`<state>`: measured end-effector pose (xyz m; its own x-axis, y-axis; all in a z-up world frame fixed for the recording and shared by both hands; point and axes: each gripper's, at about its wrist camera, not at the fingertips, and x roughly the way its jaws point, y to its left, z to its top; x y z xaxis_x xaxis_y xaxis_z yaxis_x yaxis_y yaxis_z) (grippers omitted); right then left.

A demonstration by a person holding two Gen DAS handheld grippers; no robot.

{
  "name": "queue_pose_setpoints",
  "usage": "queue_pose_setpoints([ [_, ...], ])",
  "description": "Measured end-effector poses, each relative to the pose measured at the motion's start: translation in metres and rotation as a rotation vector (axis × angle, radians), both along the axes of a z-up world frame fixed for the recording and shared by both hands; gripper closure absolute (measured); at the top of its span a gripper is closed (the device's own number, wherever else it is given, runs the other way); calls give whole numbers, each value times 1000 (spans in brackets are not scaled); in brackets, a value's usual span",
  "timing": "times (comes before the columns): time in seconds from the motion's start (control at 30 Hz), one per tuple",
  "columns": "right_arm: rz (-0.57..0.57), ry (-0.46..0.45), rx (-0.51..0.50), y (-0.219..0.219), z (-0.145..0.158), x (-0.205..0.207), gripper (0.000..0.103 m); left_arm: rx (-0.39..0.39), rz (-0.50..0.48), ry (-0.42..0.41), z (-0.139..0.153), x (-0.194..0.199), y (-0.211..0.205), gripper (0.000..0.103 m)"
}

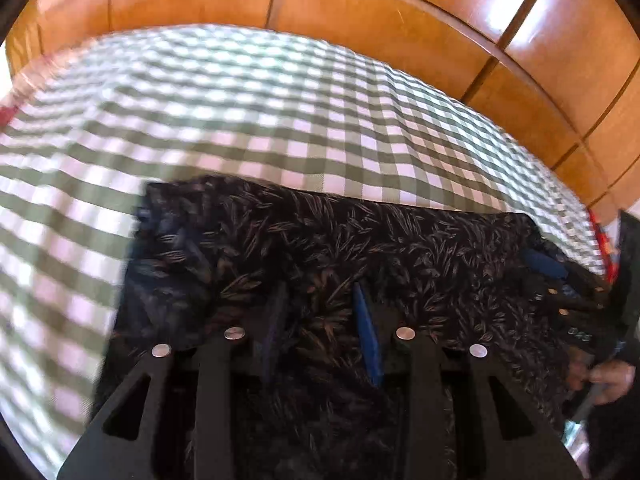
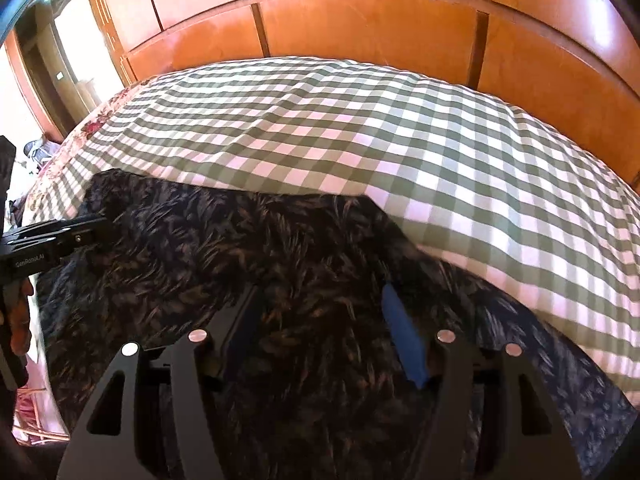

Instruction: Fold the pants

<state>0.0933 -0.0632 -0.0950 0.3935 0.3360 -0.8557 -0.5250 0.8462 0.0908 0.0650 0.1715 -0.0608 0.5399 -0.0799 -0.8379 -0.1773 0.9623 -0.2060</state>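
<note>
2 open grippers, left [image 1: 320, 320] and right [image 2: 320, 328], gripping nothing, hover over dark pants [image 2: 240, 248]; checked bedspread [image 2: 360, 140] at 12 o'clock.

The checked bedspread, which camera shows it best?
The right wrist view: the checked bedspread is sharp there and fills a broad band beyond the dark pants. The left wrist view shows it too, but blurred, especially at the left.

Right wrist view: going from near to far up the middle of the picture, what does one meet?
Right tongs with the blue pads apart → dark leaf-print pants → green-and-white checked bed cover → glossy wooden wardrobe panels.
</note>
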Motion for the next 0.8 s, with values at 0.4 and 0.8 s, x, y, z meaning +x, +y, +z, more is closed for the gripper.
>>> queue_pose_setpoints([
  [0.4, 6, -2, 34, -69, 31, -85, 41, 23, -164, -158, 43, -78, -82, 69],
  [0.8, -156, 12, 36, -183, 6, -149, 44, 128, -233, -62, -4, -87, -128, 68],
])
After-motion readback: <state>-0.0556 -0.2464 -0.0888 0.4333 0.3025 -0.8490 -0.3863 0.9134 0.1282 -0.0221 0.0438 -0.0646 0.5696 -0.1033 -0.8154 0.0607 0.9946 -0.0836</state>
